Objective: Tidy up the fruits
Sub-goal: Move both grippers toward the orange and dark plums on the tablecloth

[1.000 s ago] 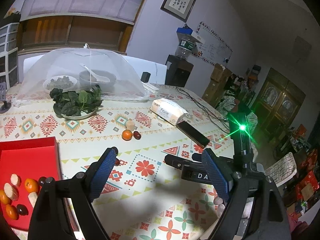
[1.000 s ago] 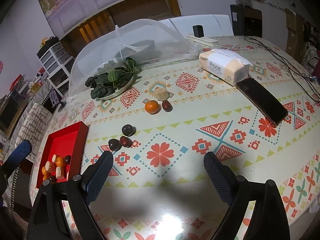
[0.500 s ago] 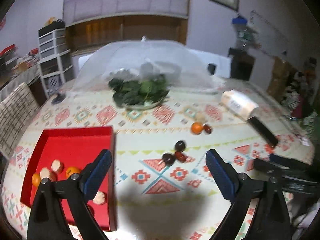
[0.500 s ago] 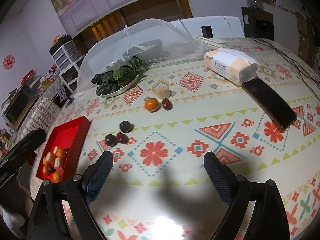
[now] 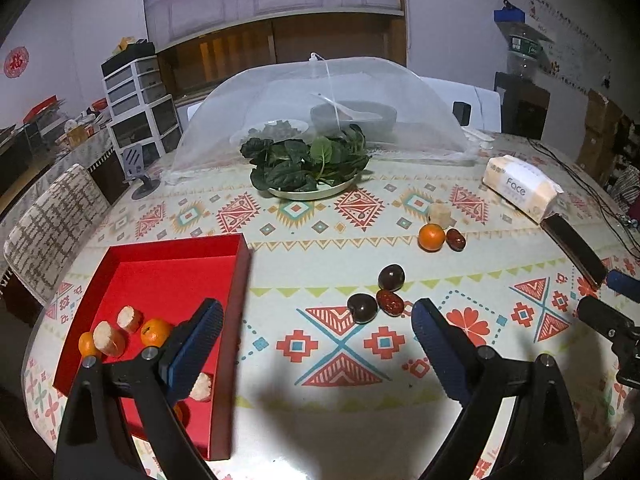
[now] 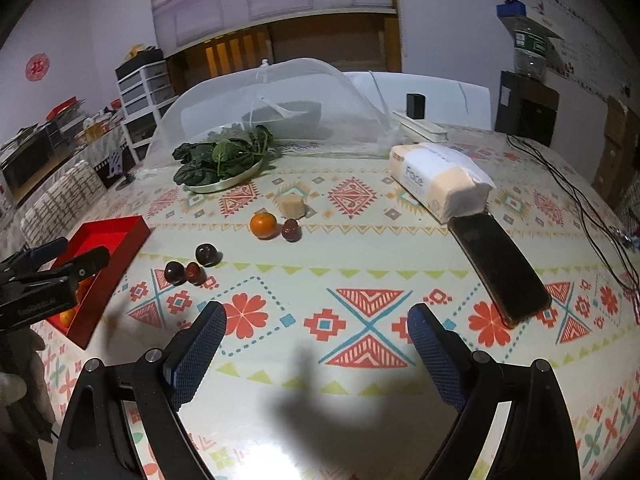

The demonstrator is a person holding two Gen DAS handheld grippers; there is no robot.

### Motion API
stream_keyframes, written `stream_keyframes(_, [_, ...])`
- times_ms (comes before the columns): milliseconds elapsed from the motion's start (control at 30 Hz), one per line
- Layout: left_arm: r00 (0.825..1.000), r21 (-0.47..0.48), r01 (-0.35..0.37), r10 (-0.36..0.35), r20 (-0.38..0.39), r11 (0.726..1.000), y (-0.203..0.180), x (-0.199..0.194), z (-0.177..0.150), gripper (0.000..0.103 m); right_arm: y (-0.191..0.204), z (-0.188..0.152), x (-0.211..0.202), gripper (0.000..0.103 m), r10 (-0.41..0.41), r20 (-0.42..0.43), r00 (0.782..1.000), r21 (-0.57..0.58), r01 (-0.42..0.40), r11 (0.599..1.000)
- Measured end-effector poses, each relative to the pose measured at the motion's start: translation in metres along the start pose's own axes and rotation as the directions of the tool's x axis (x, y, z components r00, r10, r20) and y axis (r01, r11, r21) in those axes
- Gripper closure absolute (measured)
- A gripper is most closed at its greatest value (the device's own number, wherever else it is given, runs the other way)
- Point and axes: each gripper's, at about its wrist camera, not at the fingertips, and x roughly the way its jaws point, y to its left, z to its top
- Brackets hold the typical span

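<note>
A red tray (image 5: 168, 268) at the table's left holds several oranges and pale fruit pieces. On the cloth lie a dark plum (image 5: 391, 277), a second dark plum (image 5: 361, 308) and a red date (image 5: 390, 301) close together. Farther back sit an orange (image 5: 431, 237), a red date (image 5: 456, 239) and a pale chunk (image 5: 438, 213). My left gripper (image 5: 316, 344) is open and empty, just in front of the plums. My right gripper (image 6: 316, 340) is open and empty over bare cloth, right of the plums (image 6: 208, 255). The tray shows at the left of the right wrist view (image 6: 120, 232).
A plate of green leaves (image 5: 308, 164) and a mesh food cover (image 5: 320, 108) stand at the back. A tissue pack (image 5: 520, 190) and a black phone (image 6: 500, 268) lie at the right, with cables beyond. A chair (image 5: 52, 224) stands at the left.
My left gripper has swung from facing right to facing the table's middle, with the tray and plums now in front. My right gripper shifted slightly. Both stayed open.
</note>
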Motion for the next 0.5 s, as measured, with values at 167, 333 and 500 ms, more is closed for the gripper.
stream_keyframes(167, [1.0,0.003,-0.004,0.004,-0.015,1.0,-0.002,0.008,0.002,0.008,0.009,0.011,0.006,0.008,0.036,0.003,0.999,-0.035,-0.036,0.999])
stream_keyframes(333, [0.999,-0.009,0.011,-0.011,-0.038,1.0,0.003,0.022,0.004,0.008,0.024,0.022,0.02,0.008,0.062,-0.012,0.998,-0.085,-0.062,0.994])
stream_keyframes(500, [0.995,-0.087,0.05,-0.057,-0.08,0.995,0.033,0.039,0.008,0.008,0.029,0.034,0.049,0.009,0.067,-0.047,0.997,-0.108,-0.072,0.992])
